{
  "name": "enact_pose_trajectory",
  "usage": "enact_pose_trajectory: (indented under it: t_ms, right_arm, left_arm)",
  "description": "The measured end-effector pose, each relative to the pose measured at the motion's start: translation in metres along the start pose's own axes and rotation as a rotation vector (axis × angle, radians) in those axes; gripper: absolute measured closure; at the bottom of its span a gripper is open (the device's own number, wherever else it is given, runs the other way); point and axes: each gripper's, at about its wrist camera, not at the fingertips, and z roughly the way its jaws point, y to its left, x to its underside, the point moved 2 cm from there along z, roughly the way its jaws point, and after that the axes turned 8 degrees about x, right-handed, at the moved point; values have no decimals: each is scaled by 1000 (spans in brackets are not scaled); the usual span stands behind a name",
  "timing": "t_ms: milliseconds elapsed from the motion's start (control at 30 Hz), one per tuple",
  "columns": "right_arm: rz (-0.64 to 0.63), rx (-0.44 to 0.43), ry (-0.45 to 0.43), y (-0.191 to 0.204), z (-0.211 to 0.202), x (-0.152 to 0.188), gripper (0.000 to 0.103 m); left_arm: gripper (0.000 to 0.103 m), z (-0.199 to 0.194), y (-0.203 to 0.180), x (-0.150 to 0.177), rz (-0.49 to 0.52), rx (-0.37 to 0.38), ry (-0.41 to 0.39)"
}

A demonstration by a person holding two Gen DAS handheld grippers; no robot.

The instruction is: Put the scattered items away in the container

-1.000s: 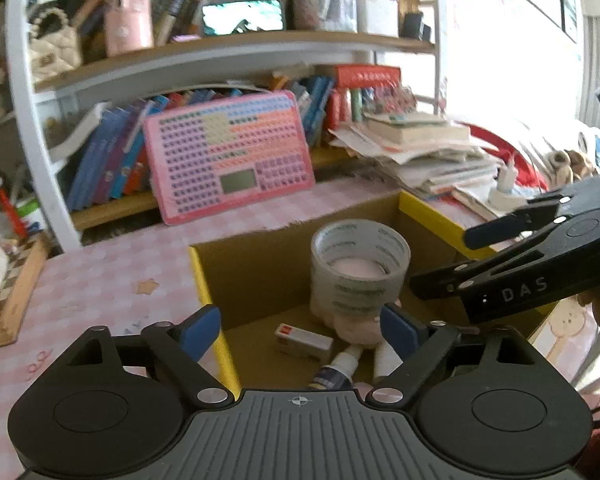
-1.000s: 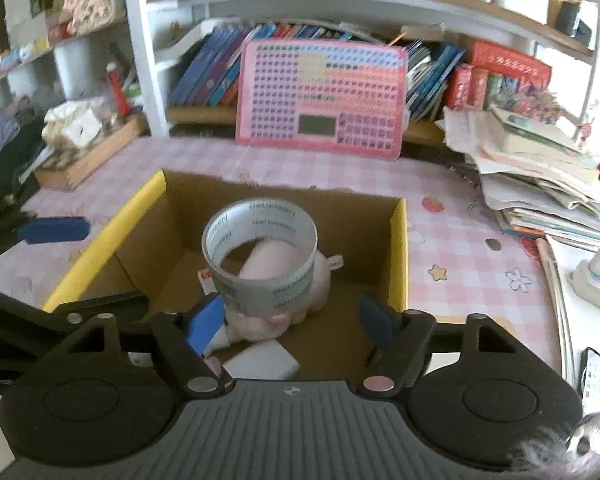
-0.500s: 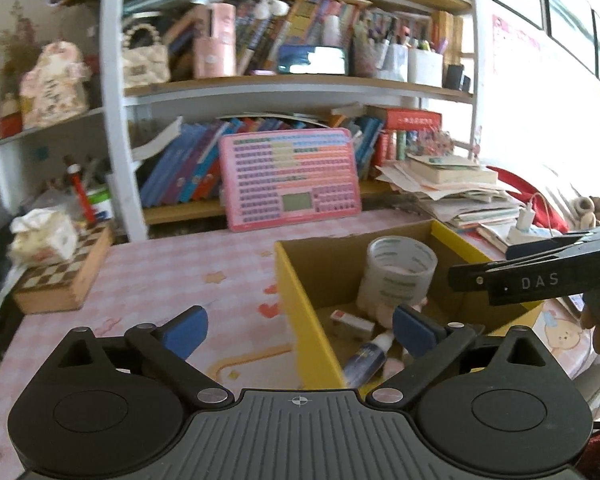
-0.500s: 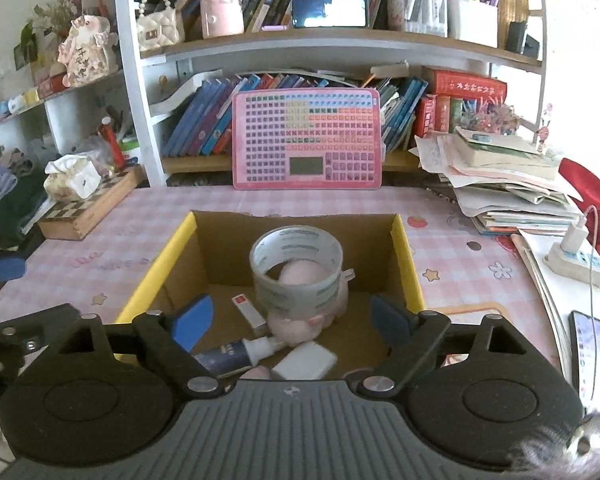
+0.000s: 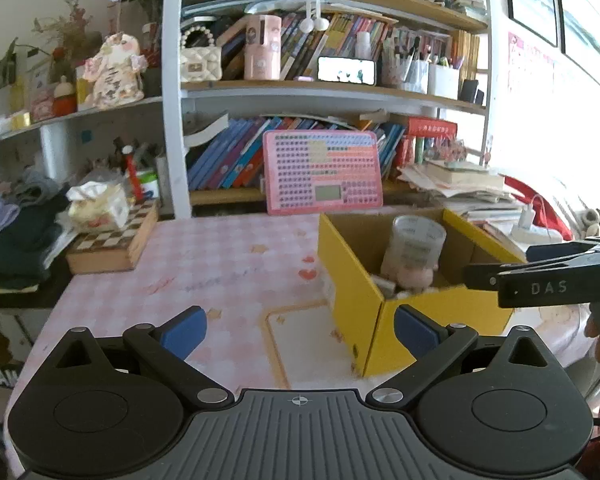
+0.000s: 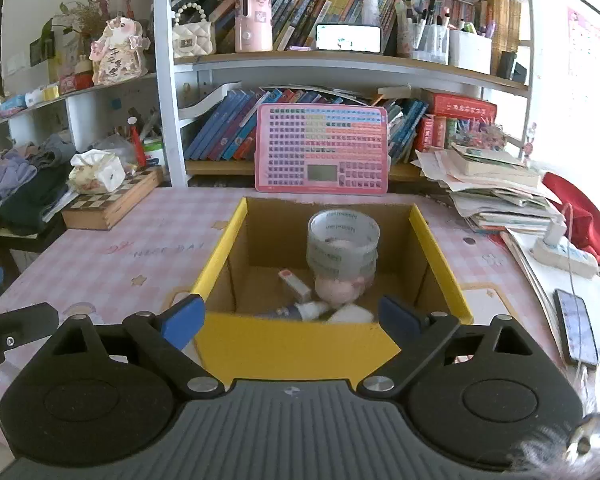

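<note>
- Cardboard box point(image 6: 332, 344), yellow outside and plain brown inside, sits on the pink checked tablecloth point(image 6: 112, 256) just ahead of our two grippers.
- Our right gripper point(image 6: 290, 314) holds nothing, its blue-padded fingers point(image 6: 182, 316) spread wide before the box's near wall.
- Our left gripper point(image 5: 298, 326) is likewise spread and empty, beside the box's left corner.
- Inside the box we see a clear tape roll point(image 6: 343, 242) resting on a soft pink plush toy point(image 6: 338, 290), with a small red-and-white tube point(image 6: 295, 283), a little bottle point(image 6: 296, 312) and a white block point(image 6: 350, 315) on the floor.
- We judge the tape roll rigid, light and smooth, best pinched across its wall; the plush would squash under the pads.
- We judge the box light and stiff, best gripped by a wall's top edge.
- We see no loose items left on the visible cloth.
- Behind stand a pink keypad board point(image 6: 322, 154) and crowded bookshelves point(image 6: 340, 60).
</note>
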Motion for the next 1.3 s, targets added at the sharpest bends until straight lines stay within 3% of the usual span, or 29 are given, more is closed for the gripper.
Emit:
enact_pose_trajectory:
  t_ms: [667, 1300]
  right_arm:
    - [12, 1, 62, 41, -54, 54, 5]
    - [-25, -28, 73, 57, -66, 62, 5]
  left_arm:
    - [1, -57, 11, 40, -6, -10, 33]
    - [0, -69, 15, 54, -65, 28, 63]
